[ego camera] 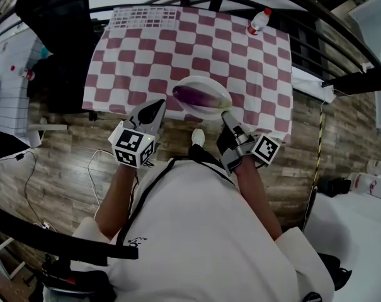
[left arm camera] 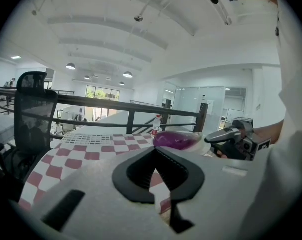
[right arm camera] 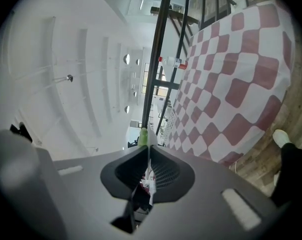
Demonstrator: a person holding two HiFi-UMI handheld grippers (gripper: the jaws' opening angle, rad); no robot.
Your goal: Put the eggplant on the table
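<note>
A purple eggplant [ego camera: 199, 96] [left arm camera: 174, 139] lies on a white plate [ego camera: 206, 82] over the front edge of the checkered table [ego camera: 177, 43]. My right gripper [ego camera: 227, 114] is shut on the plate's right rim. In the right gripper view the rim [right arm camera: 151, 139] shows edge-on as a thin white line between the closed jaws, with a green bit [right arm camera: 142, 136] beside it. My left gripper [ego camera: 160, 103] [left arm camera: 154, 149] is shut with nothing in it, just left of the plate and apart from it. The left gripper view also shows the right gripper [left arm camera: 225, 135] at the plate.
A plastic bottle with a red cap [ego camera: 258, 21] [left arm camera: 156, 124] lies at the table's far right corner. A black mesh chair [ego camera: 51, 17] [left arm camera: 33, 109] stands left of the table. A dark railing [left arm camera: 116, 106] runs behind it. The person's shoe [ego camera: 198, 137] is near the table's front edge.
</note>
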